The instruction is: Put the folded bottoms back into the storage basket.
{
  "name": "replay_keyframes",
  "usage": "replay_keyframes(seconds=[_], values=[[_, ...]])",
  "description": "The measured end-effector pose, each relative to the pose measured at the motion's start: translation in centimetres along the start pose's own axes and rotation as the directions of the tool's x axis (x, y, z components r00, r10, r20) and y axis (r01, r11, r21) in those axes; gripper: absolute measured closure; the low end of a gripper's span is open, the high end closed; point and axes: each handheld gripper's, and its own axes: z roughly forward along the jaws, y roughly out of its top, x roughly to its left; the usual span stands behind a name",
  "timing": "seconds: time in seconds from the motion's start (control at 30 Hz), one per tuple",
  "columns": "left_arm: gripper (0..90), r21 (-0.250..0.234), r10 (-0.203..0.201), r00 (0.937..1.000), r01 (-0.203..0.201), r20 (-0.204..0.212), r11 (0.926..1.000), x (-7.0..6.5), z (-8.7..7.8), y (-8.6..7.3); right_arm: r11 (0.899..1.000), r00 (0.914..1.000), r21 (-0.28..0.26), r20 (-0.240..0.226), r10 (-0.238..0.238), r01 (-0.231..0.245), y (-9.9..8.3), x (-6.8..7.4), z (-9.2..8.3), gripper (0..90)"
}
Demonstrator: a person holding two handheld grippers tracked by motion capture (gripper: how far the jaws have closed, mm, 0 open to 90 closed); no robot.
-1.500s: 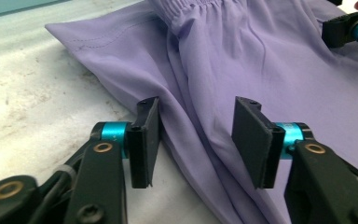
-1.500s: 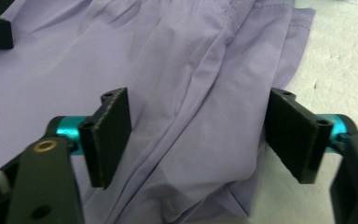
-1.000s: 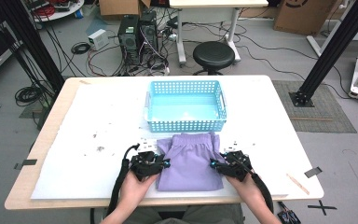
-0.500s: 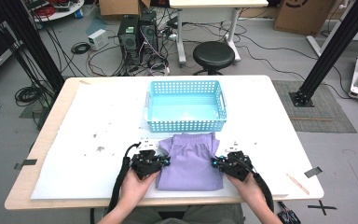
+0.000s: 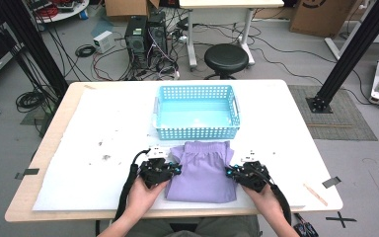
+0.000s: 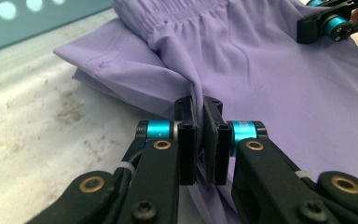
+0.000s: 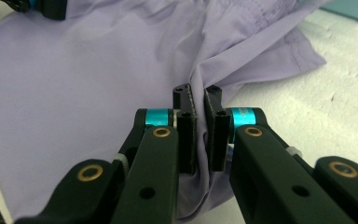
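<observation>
A folded lilac garment (image 5: 202, 169) with a gathered waistband lies on the white sheet near the table's front edge, just in front of the basket. My left gripper (image 5: 175, 170) is at its left edge and has closed on a pinch of the fabric (image 6: 199, 100); the cloth runs up between the pads. My right gripper (image 5: 228, 172) is at the garment's right edge, closed the same way on a fold of the lilac cloth (image 7: 198, 100). Both hands rest low on the table. The right gripper's blue-collared jaws (image 6: 335, 23) appear across the garment in the left gripper view.
A light blue perforated basket (image 5: 196, 129) stands just behind the garment, with nothing in it. The white sheet (image 5: 94, 148) carries dark specks at the left. A black stool (image 5: 226, 57) and computer towers stand on the floor beyond the table.
Both grippers' jaws closed onto the garment's side edges. The hands stayed where they were, and the garment has not shifted.
</observation>
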Motion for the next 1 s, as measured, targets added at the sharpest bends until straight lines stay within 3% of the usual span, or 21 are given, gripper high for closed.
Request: replay_keyframes(seconds=[0.23,0.63,0.83,1.0], values=[[85.0,-0.035,0.037,0.9991,-0.036,0.023,0.9987,-0.6,-0.9,1.3,0.998,0.9997,-0.063,-0.022,0.009,-0.011,1.0,0.1,-1.5,86.6],[85.0,-0.123,0.088,0.9959,-0.085,0.020,0.9888,-0.8,-4.3,4.9,0.986,0.9994,-0.164,-0.028,-0.021,0.016,5.0,0.3,-4.1,86.6],[85.0,-0.167,0.103,0.9947,-0.102,-0.002,0.9806,-0.5,-6.0,7.8,0.976,0.9988,-0.214,-0.018,-0.045,0.041,8.4,-0.1,-5.5,86.6],[85.0,-0.191,0.099,0.9949,-0.101,-0.020,0.9763,0.6,-6.6,10.4,0.971,0.9987,-0.233,-0.003,-0.050,0.048,11.4,-1.1,-5.5,86.6]])
